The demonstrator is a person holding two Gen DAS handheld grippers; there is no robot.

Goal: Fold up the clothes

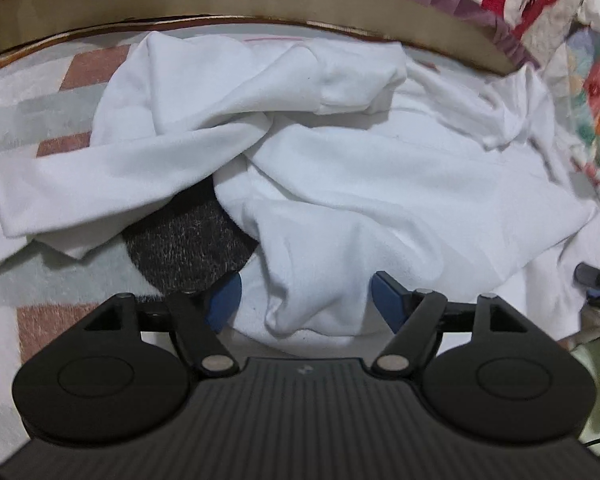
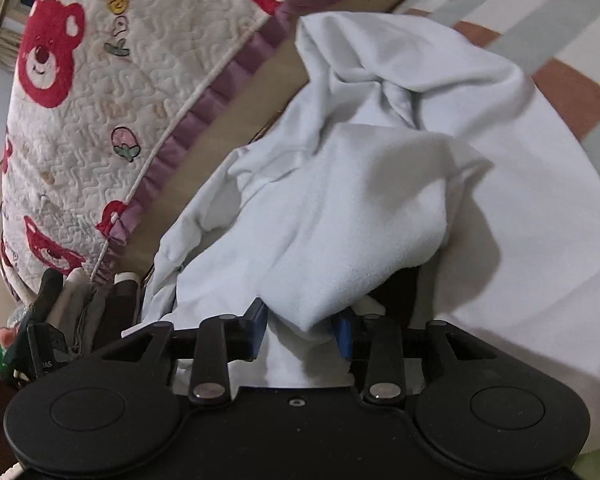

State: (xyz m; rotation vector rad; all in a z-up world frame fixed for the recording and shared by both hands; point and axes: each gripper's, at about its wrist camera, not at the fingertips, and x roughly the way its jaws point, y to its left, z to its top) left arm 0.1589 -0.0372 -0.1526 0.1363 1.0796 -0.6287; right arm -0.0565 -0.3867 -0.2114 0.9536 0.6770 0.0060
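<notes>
A: Where is the shirt (image 1: 340, 168) lying?

B: Crumpled on a checked blanket (image 1: 40, 128), up against a tan rail (image 1: 220, 0). A quilt (image 2: 92, 112) with red bears hangs past that rail. A dark knit cloth (image 1: 188, 244) shows from under the shirt's left fold.

A: And the left gripper (image 1: 306, 296)?

B: Its jaws are spread wide. A bunched fold of the shirt sits right between the blue pads (image 1: 226, 296), but neither pad presses on it; there is a gap on each side.

A: The right gripper (image 2: 302, 330)?

B: Its jaws are drawn in and pinching a wad of the shirt. The cloth comes out from between the pads (image 2: 344, 334) and hangs over them, so the fingertips are partly hidden. From there the fabric runs up and away in folds toward the rail.

A: Are the two grippers near each other?

B: In the left wrist view a bit of the right one shows at the far right edge, beside the shirt's hem.
</notes>
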